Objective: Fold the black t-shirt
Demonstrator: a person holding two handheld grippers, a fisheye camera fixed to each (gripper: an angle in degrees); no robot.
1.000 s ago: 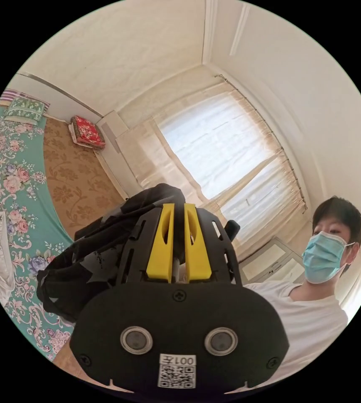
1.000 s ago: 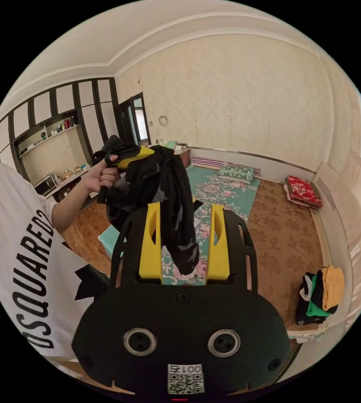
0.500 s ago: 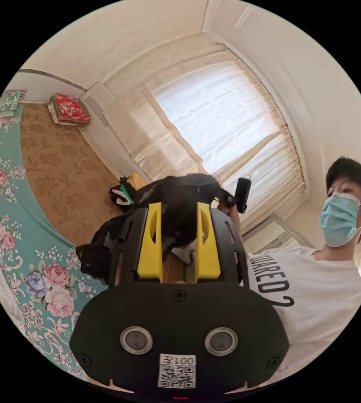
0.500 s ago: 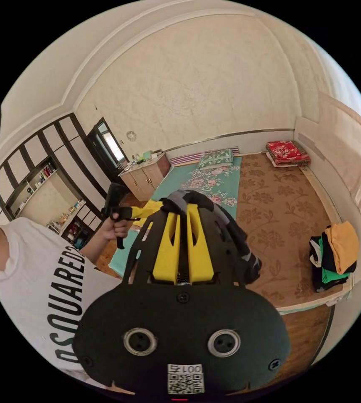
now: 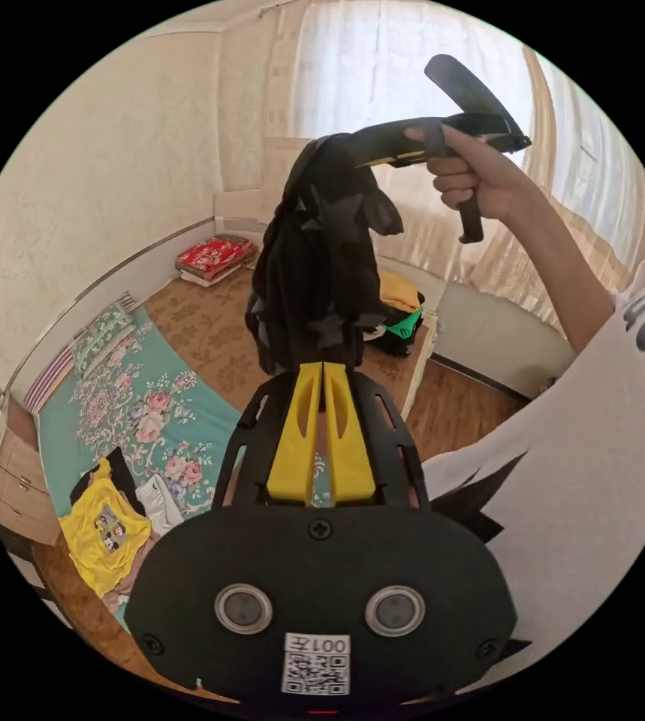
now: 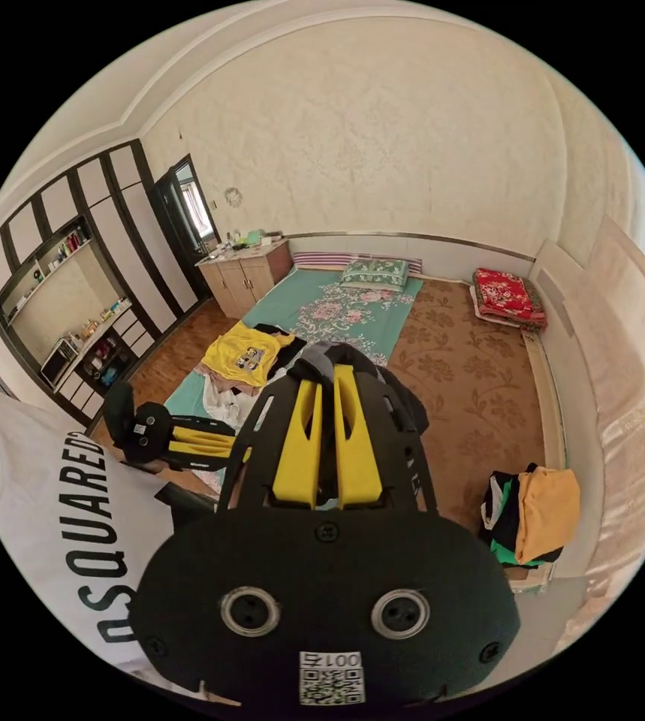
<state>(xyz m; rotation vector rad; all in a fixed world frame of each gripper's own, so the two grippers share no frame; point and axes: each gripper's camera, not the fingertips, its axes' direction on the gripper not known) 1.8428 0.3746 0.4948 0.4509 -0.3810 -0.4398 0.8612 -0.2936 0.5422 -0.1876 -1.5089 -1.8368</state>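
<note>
The black t-shirt hangs bunched in the air — a dark, crumpled bundle with pale grey patches on it — its top pinched in the right tool, raised high. In the right gripper view a wad of it bulges at the tips of that tool's closed jaws.

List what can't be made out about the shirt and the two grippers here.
- Left gripper view: the black t-shirt hangs bunched from the right gripper. Its own folds hide the collar and sleeves.
- Left gripper view: the tips of the left gripper cover the shirt's lower edge, so whether they pinch cloth is unclear.
- Right gripper view: the gripper's own jaws hide most of the shirt.
- Right gripper view: the clothes pile is too small to count.
</note>
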